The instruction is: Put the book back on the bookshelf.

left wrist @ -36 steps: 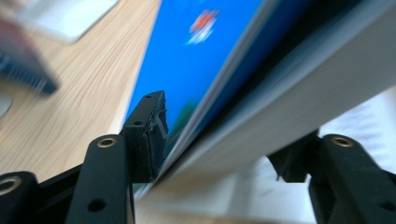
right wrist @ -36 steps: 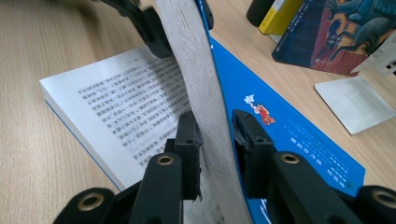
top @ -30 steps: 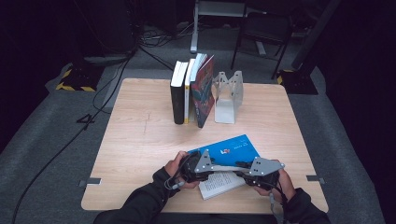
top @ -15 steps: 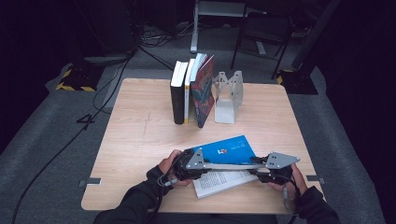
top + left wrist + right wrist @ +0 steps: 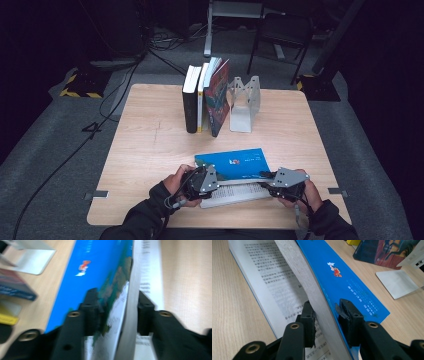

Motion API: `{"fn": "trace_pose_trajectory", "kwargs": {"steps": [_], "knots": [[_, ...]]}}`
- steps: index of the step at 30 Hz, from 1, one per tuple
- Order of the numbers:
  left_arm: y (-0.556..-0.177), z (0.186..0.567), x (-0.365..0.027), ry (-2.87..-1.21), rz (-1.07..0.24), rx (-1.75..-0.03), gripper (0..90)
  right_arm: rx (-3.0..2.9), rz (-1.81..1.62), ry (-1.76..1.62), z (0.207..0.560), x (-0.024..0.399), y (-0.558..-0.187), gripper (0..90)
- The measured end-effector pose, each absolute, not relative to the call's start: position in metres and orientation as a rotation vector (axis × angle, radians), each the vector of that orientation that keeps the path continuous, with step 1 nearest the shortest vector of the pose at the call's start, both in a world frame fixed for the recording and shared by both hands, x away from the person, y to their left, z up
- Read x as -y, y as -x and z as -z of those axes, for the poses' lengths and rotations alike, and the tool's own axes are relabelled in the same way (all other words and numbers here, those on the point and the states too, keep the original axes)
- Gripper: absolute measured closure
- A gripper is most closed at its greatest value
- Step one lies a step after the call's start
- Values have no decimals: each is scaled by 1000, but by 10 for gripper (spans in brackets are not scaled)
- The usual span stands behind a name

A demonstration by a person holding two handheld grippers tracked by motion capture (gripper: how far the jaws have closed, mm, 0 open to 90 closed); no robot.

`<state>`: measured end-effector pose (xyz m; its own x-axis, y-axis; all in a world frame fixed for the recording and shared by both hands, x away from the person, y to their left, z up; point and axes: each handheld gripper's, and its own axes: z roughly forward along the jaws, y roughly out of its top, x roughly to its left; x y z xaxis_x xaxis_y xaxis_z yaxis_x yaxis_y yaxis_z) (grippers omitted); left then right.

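Pale wood first: looked down on the table [image 5: 150, 150], bare over most of its top. Found a row of upright books [image 5: 200, 100] at the far middle, leaning against a light metal bookend [image 5: 245, 102] on their right. Picked out the blue paperback [image 5: 232, 162] well apart from them, near the front edge, lying open with one printed leaf flat on the wood and the rest raised on edge.

Saw the left gripper [image 5: 202, 182] at the book's left end and the right gripper [image 5: 280, 185] at its right end, each narrow and straddling the raised half. Read the left jaws as having just eased a little wider, with blue cover against one pad and page edges against the other. Read the right jaws as having just closed in, pinching cover and pages together.

Judged the paperback light but limp: soft cover, loose pages, likely to sag in the middle and fan open. Judged the glossy cover slippery under the pads. Reckoned the best hold to be deep on the closed thickness at both ends, close to the spine, never on a single leaf, for fear of creasing or tearing.
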<state>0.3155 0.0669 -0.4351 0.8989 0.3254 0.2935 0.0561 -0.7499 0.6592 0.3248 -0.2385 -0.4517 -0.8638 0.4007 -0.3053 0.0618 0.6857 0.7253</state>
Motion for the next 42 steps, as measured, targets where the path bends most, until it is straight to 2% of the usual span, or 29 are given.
{"fn": "trace_pose_trajectory", "kwargs": {"steps": [7,11,13,15,17,20,22,24,26,27,29,36,39,41,42], "knots": [[-329,443,-88,-2394,-415,-231,710,-2469,-1084,-326,451,229,-323,649],[-341,446,-101,-2377,-348,-249,702,-2490,-1063,-306,463,236,-335,511],[-352,446,-110,-2343,-293,-277,696,-2502,-1138,-359,467,244,-346,533],[-362,446,-117,-2308,-241,-325,683,-2484,-1179,-354,465,246,-351,619],[-368,447,-121,-2311,-217,-337,665,-2457,-1199,-325,462,243,-352,655],[-365,445,-119,-2338,-247,-385,613,-2458,-1177,-294,461,239,-352,672],[-358,442,-112,-2355,-310,-418,481,-2440,-1173,-297,460,237,-349,674],[-349,441,-103,-2363,-354,-418,420,-2427,-1175,-301,457,237,-346,679],[-340,440,-93,-2377,-430,-420,312,-2426,-1196,-299,453,236,-341,686],[-338,440,-90,-2377,-455,-444,307,-2430,-1217,-297,451,235,-338,691],[-337,441,-89,-2373,-505,-495,316,-2436,-1200,-262,447,231,-331,703],[-345,451,-102,-2443,-443,-371,613,-2433,-1179,-251,440,222,-323,703],[-354,454,-108,-2443,-396,-347,628,-2439,-1237,-226,442,222,-327,671],[-360,456,-113,-2432,-393,-356,629,-2425,-1237,-231,448,226,-335,559],[-361,456,-114,-2430,-391,-360,627,-2442,-1226,-262,452,228,-341,583]]}}
